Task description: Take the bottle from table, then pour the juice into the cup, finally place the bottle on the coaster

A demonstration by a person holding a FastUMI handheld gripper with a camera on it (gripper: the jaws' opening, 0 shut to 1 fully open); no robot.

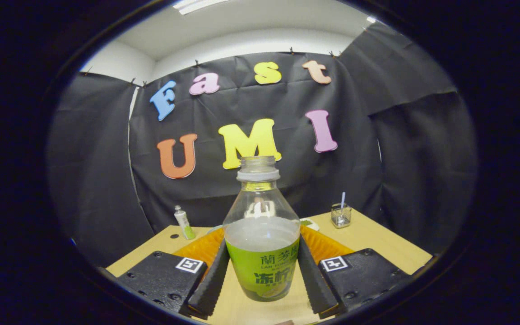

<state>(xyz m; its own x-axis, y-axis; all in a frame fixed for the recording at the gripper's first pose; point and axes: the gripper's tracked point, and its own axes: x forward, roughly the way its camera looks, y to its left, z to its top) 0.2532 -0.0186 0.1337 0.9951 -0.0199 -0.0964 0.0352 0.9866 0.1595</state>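
Wooden table [377, 243], carrying all items. Orange coaster [327, 246], directly behind the bottle. Bottle [262, 234], upright, uncapped, part-filled, green label; gripper [262, 271] clenched on it, a finger pressing each side. Glass cup [341, 215] with straw, beyond bottle, rightward. Small tube [183, 223], beyond bottle, leftward.

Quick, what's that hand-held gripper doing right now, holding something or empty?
Hand-held gripper: shut on the bottle, one finger pressing each side of it.

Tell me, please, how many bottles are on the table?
2: the uncapped bottle between the gripper fingers, and a small bottle at the table's far edge. Others may be hidden behind.
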